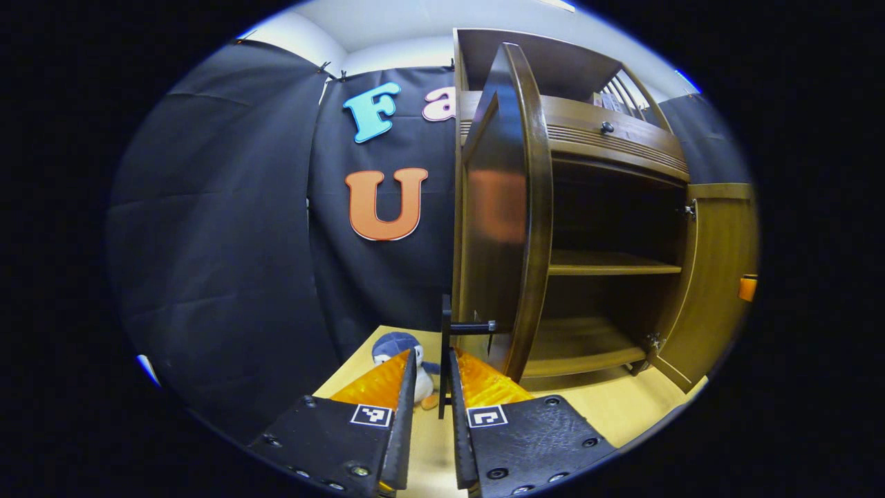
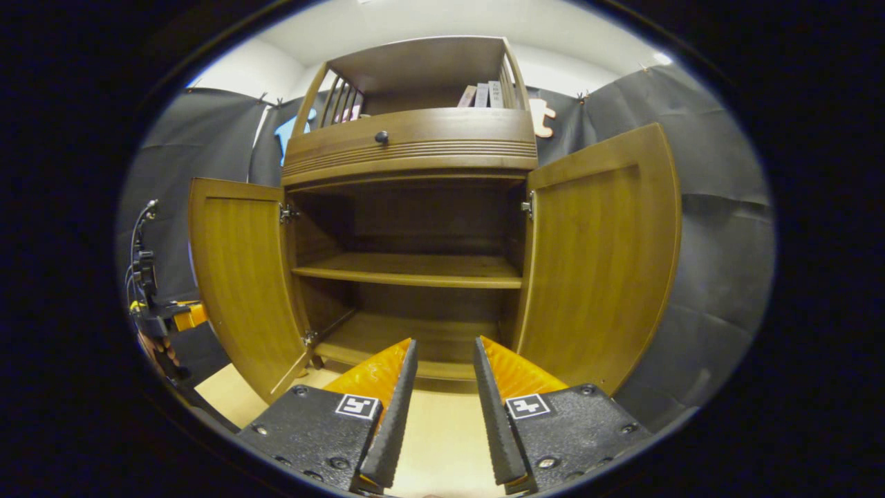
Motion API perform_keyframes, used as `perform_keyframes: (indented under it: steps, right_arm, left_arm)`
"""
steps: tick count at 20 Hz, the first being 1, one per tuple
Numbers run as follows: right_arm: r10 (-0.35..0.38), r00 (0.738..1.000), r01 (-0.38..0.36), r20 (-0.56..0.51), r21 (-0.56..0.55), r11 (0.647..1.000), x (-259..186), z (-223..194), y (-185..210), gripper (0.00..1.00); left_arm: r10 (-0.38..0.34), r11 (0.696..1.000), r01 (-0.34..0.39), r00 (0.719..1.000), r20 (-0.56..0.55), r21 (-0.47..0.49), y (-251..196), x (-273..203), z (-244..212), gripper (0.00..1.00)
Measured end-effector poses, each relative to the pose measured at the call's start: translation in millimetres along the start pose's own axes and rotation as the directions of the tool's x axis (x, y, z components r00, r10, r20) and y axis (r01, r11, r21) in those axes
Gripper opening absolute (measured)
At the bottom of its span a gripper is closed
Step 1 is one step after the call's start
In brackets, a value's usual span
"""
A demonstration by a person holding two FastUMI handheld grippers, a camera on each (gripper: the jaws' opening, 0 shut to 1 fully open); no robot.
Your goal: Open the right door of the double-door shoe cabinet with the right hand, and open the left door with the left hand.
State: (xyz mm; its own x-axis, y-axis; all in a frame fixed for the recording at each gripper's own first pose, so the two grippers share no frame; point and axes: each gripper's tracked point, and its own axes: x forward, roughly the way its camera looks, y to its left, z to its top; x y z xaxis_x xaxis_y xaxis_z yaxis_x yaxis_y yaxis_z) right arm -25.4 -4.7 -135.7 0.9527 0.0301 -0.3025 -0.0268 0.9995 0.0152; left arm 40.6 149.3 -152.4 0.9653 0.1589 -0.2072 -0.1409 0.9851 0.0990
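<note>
Left claw (image 1: pixel 430 370): fingers set a narrow gap apart, with the dark bar handle (image 1: pixel 444 346) of the left door (image 1: pixel 501 207) standing in that gap. Whether both fingers press on the handle cannot be told. The left door is swung wide open, just ahead and to the right of this claw, seen nearly edge-on. A small plush penguin (image 1: pixel 397 349) sits on the table (image 1: pixel 615 408) just beyond the fingertips, to the left.

Right claw (image 2: pixel 442 360): fingers apart, nothing between them, clear of the shoe cabinet (image 2: pixel 415 152). The cabinet stands directly ahead of it with both doors open; the right door (image 2: pixel 601 256) lies ahead to the right. Inside, a middle shelf (image 2: pixel 408 270) is bare. A drawer with a round knob (image 2: pixel 381 137) sits above the compartment, and books (image 2: pixel 484 94) stand on the top rack.
</note>
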Motion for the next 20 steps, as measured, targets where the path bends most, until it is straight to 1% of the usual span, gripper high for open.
perform_keyframes:
  steps: [3, 6, 7, 8, 9, 10, 11, 12, 13, 14, 16, 17, 18, 20]
  right_arm:
    - [0.013, 1.0, -0.013, -0.007, -0.007, 1.0, 3.9, -1.1, 11.0, 0.54]
    - [0.03, 0.999, -0.031, -0.012, -0.011, 0.999, 8.0, -1.5, 23.7, 0.55]
    - [0.04, 0.999, -0.04, -0.013, -0.013, 0.999, 9.2, -1.4, 28.4, 0.54]
    - [0.045, 0.999, -0.046, -0.014, -0.016, 0.999, 10.2, -1.5, 32.2, 0.55]
    - [0.053, 0.998, -0.053, -0.014, -0.019, 0.998, 11.0, -0.9, 36.2, 0.55]
    - [0.06, 0.998, -0.06, -0.015, -0.022, 0.998, 13.5, -0.5, 40.6, 0.54]
    - [0.068, 0.998, -0.068, -0.016, -0.023, 0.997, 15.0, 0.3, 44.9, 0.54]
    - [0.074, 0.997, -0.074, -0.017, -0.026, 0.997, 16.1, 0.4, 47.1, 0.55]
    - [0.078, 0.997, -0.078, -0.018, -0.028, 0.997, 16.6, 0.5, 48.7, 0.55]
    - [0.082, 0.996, -0.082, -0.018, -0.03, 0.996, 16.4, 0.4, 50.3, 0.55]
    - [0.085, 0.996, -0.086, -0.015, -0.033, 0.996, 16.2, 1.1, 52.1, 0.55]
    - [0.082, 0.996, -0.083, -0.015, -0.035, 0.996, 15.8, 1.1, 50.6, 0.55]
    - [0.083, 0.996, -0.083, -0.012, -0.035, 0.996, 15.0, 2.1, 49.6, 0.55]
    - [0.075, 0.997, -0.076, -0.005, -0.037, 0.996, 12.2, 3.9, 45.6, 0.54]
  left_arm:
    - [0.024, 0.999, -0.024, 1.0, -0.008, -0.033, 23.8, -6.3, -2.4, 0.25]
    - [0.08, 0.996, -0.081, 0.997, -0.014, -0.04, 51.8, -18.8, -5.4, 0.25]
    - [0.096, 0.994, -0.096, 0.995, -0.013, -0.042, 58.5, -23.9, -6.1, 0.25]
    - [0.11, 0.993, -0.11, 0.994, -0.01, -0.04, 63.0, -29.2, -7.0, 0.25]
    - [0.162, 0.987, -0.162, 0.987, 0.0, -0.018, 73.7, -35.8, -6.8, 0.25]
    - [0.199, 0.98, -0.198, 0.98, 0.022, -0.018, 79.0, -19.3, -5.8, 0.17]
    - [0.203, 0.979, -0.203, 0.979, 0.017, -0.018, 82.3, -35.9, -5.9, 0.09]
    - [0.21, 0.977, -0.21, 0.978, 0.006, -0.033, 82.1, -40.2, -6.7, 0.01]
    - [0.207, 0.977, -0.206, 0.978, 0.012, -0.044, 80.9, -43.0, -5.2, 0.17]
    - [0.206, 0.978, -0.205, 0.978, 0.015, -0.042, 78.3, -45.8, -3.9, 0.01]
    - [0.209, 0.978, -0.208, 0.977, 0.037, -0.017, 67.8, -55.3, 3.1, 0.01]
    - [0.192, 0.981, -0.192, 0.98, 0.051, -0.01, 55.9, -57.3, 8.4, 0.01]
    - [0.17, 0.985, -0.17, 0.983, 0.068, -0.004, 42.4, -60.6, 16.0, 0.05]
    - [0.121, 0.992, -0.122, 0.988, 0.095, 0.009, 17.0, -62.1, 28.7, 0.33]
